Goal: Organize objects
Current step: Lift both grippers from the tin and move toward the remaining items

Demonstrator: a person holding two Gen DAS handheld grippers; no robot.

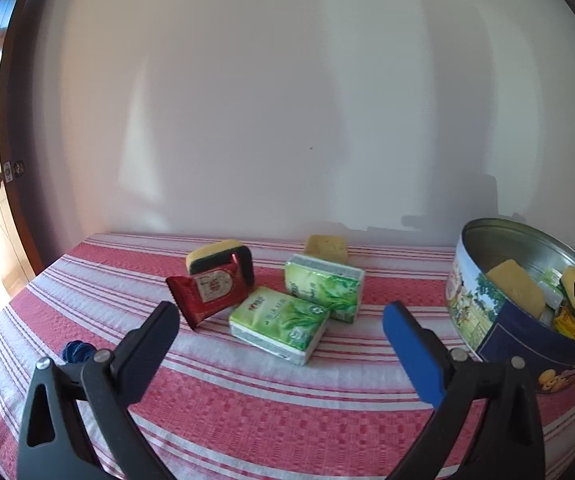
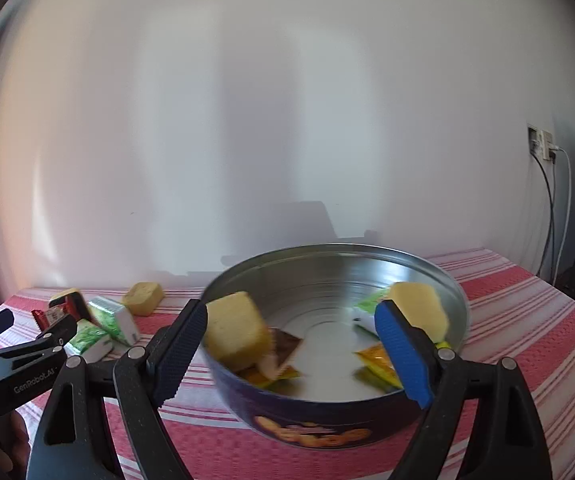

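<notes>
On the striped tabletop [image 1: 271, 408] a small cluster still waits to be put away: two green tissue packs, the nearer tissue pack [image 1: 279, 322] lying flat and the farther tissue pack [image 1: 325, 286] propped behind it and touching it, a red snack packet [image 1: 207, 290] leaning against a scouring sponge [image 1: 217, 258], and a bare yellow sponge [image 1: 325, 246] at the back. The left gripper [image 1: 279, 320] points at the nearer pack with its fingers spread wide and nothing between them. The right gripper [image 2: 291, 332] hangs over the round cookie tin [image 2: 327, 420], also released and empty; a yellow sponge block [image 2: 237, 330] sits just off its left finger, tilted inside the tin among sachets. The tissue packs look light, soft and film-wrapped, so probably a little slippery; squeezing across the short sides at mid-length should hold best. The packet seems crinkly and thin, better pinched on its body than on its sealed edge. The sponges will likely compress, so a deep bite suits them
</notes>
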